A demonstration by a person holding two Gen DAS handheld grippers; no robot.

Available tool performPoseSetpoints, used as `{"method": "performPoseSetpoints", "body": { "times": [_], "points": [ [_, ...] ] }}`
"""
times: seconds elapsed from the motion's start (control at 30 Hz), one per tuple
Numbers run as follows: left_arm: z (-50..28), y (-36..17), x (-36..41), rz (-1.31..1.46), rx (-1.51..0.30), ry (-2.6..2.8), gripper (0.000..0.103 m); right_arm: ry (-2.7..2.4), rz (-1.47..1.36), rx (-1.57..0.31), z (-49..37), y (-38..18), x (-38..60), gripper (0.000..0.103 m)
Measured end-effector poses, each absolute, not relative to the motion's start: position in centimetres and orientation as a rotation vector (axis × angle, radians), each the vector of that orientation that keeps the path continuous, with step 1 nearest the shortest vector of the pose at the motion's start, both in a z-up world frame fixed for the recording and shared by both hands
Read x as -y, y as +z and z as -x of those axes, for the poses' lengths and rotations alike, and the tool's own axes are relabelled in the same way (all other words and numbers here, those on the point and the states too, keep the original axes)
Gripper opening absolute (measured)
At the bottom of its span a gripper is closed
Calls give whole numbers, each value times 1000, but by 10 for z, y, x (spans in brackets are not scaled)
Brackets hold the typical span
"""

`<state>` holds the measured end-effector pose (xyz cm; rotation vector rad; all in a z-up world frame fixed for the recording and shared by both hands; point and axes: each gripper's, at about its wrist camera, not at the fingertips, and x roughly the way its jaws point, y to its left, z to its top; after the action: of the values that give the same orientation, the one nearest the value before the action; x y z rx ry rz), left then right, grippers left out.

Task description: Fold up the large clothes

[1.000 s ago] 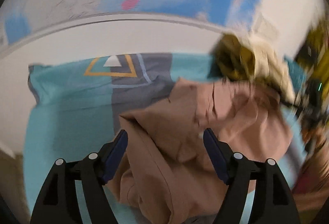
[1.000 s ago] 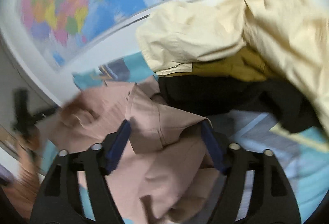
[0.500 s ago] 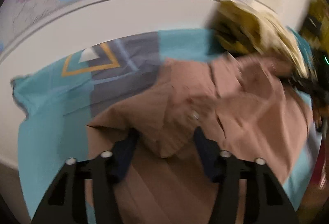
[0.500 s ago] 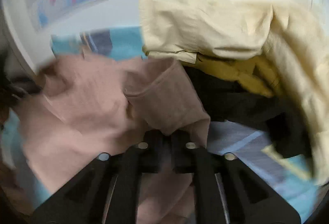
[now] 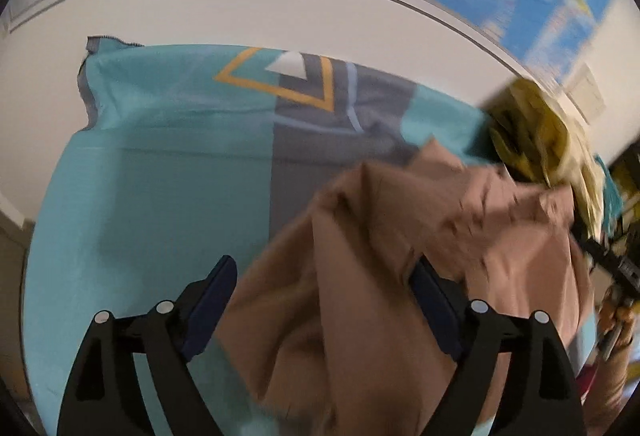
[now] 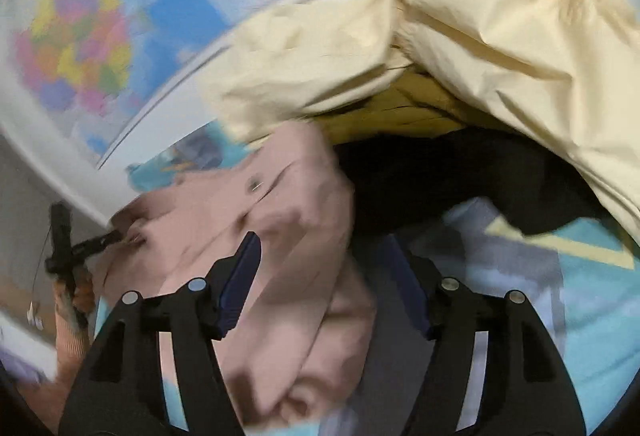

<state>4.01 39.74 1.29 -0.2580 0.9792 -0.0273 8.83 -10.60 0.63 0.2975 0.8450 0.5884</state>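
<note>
Pink-brown garment (image 5: 400,276): crumpled on teal-grey sheet (image 5: 160,216); left gripper (image 5: 324,300) and right gripper (image 6: 324,276): fingers apart, just opening, cloth loose between; cream garment (image 6: 460,36) at 1 o'clock.

Dim warm indoor light, heavy motion blur, fisheye bending at edges.

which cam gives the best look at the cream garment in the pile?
Right wrist. There the cream garment fills the upper right of the frame, draped over mustard and black clothes, its folds readable despite blur. The left wrist view catches only a blurred yellowish bundle at the right edge, behind the tan garment.
</note>
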Motion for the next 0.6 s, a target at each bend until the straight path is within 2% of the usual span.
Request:
{"method": "performPoseSetpoints", "body": {
  "times": [0.1,0.17,0.23,0.3,0.33,0.37,0.4,0.47,0.53,0.6],
  "points": [
    [-12,16,-389,207,-931,-83,86,679,-190,-821,-48,2,92,69],
    [6,17,-385,220,-879,-139,94,673,-113,-821,-31,-6,76,76],
    [20,16,-377,206,-854,-192,96,666,-69,-839,-23,-20,63,74],
    [22,4,-364,159,-886,-205,96,713,-149,-892,-28,-38,61,51],
    [20,-2,-358,145,-904,-202,94,753,-211,-909,-28,-43,66,24],
    [16,-9,-353,136,-926,-200,81,750,-222,-905,-30,-43,69,14],
    [12,-16,-351,137,-950,-188,69,762,-245,-890,-31,-37,75,9],
    [6,-18,-359,183,-971,-151,29,772,-316,-819,-21,-10,98,6],
    [12,-4,-375,310,-949,-178,19,760,-342,-702,-3,31,124,6],
    [25,11,-387,387,-905,-217,18,749,-333,-646,11,54,135,5]
  ]
}}
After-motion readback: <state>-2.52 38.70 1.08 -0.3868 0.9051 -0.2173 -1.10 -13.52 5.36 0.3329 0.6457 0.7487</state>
